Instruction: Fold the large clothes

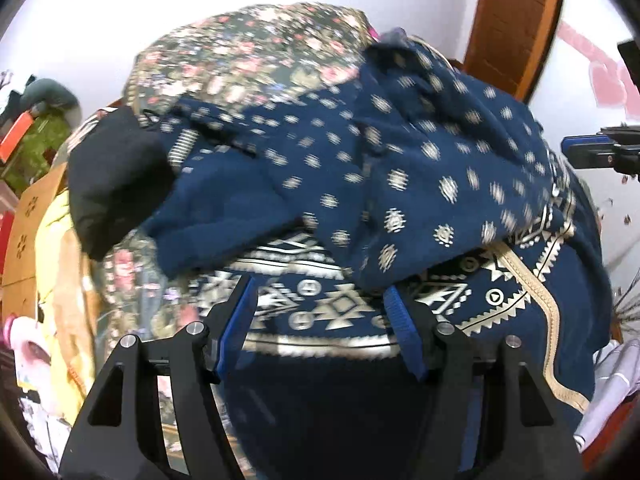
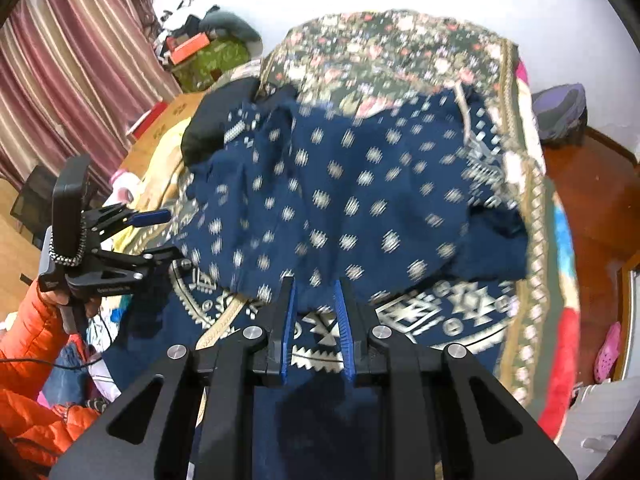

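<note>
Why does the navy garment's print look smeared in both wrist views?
Motion blur: in the left wrist view the navy garment dots streak while the left claw stays sharp; in the right wrist view the same streaking, right claw crisp. Fisheye bends the floral bedspread edges; the white wall is overexposed.

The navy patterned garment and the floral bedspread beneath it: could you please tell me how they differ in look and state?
The navy patterned garment is dark blue with pale geometric motifs and a banded border; the floral bedspread is dark with pink and cream flowers. The garment lies rumpled with layers folded over each other; the bedspread lies spread fairly flat. The garment sits on top; the bedspread is underneath and reaches past it at the far side. Both are patterned fabric.
</note>
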Action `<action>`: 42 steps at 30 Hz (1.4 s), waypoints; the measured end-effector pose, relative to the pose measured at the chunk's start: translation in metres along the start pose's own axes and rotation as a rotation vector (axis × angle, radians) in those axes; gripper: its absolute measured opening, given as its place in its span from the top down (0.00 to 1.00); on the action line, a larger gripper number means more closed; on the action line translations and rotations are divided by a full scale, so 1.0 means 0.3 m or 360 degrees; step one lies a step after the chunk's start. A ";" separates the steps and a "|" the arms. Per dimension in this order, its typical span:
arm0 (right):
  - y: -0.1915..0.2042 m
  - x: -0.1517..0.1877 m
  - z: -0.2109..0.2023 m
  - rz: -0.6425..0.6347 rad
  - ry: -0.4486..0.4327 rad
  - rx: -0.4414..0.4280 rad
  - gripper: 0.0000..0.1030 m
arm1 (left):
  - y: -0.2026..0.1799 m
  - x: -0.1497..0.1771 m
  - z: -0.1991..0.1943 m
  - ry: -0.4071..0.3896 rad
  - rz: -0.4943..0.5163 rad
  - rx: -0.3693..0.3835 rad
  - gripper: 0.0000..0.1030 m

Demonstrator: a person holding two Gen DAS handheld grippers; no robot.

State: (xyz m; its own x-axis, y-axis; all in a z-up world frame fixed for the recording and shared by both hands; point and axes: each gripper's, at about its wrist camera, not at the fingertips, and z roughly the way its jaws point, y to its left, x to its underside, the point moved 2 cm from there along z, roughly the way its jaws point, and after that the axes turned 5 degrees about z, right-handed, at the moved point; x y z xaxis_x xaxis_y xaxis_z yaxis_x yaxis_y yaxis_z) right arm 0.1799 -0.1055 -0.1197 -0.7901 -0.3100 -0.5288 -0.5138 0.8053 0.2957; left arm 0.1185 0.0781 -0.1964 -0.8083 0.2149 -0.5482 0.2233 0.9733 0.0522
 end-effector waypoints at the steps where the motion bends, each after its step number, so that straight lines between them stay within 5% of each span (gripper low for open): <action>1: -0.008 -0.012 -0.019 0.0007 -0.0033 0.0008 0.82 | 0.024 -0.010 -0.014 -0.0017 -0.0021 -0.0003 0.37; 8: -0.110 -0.125 -0.104 0.0169 -0.0303 0.0102 0.49 | 0.247 -0.072 -0.094 -0.0198 -0.0299 -0.0185 0.23; 15: -0.300 -0.214 -0.008 0.0440 -0.0258 0.0081 0.47 | 0.485 -0.097 0.085 -0.0087 -0.0672 -0.0156 0.23; 22: -0.498 -0.247 0.190 0.0643 -0.0031 0.0030 0.47 | 0.550 -0.072 0.343 0.0080 -0.0889 0.0131 0.23; 28: -0.576 -0.287 0.321 0.0717 0.0050 -0.0027 0.47 | 0.570 -0.084 0.453 0.0011 -0.1082 0.0388 0.23; 35: -0.577 -0.363 0.356 0.0691 -0.0042 -0.0107 0.47 | 0.577 -0.151 0.507 -0.0090 -0.1051 0.0421 0.23; 38: -0.581 -0.381 0.366 0.0740 -0.0079 -0.0091 0.55 | 0.556 -0.198 0.516 -0.0106 -0.0956 0.0401 0.46; 40: -0.569 -0.392 0.368 0.0730 -0.0075 -0.0069 0.74 | 0.530 -0.233 0.514 -0.0104 -0.0858 0.0321 0.78; 42: -0.552 -0.398 0.358 0.0727 -0.0071 -0.0109 0.89 | 0.503 -0.269 0.502 -0.0104 -0.0787 0.0176 0.84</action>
State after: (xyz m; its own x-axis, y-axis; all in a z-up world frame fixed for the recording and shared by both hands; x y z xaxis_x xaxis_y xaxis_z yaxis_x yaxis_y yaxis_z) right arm 0.3952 -0.1476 -0.1909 -0.9263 0.0923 -0.3652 -0.1383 0.8185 0.5576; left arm 0.2996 0.1956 -0.2700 -0.7969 -0.2783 -0.5362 -0.1182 0.9422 -0.3134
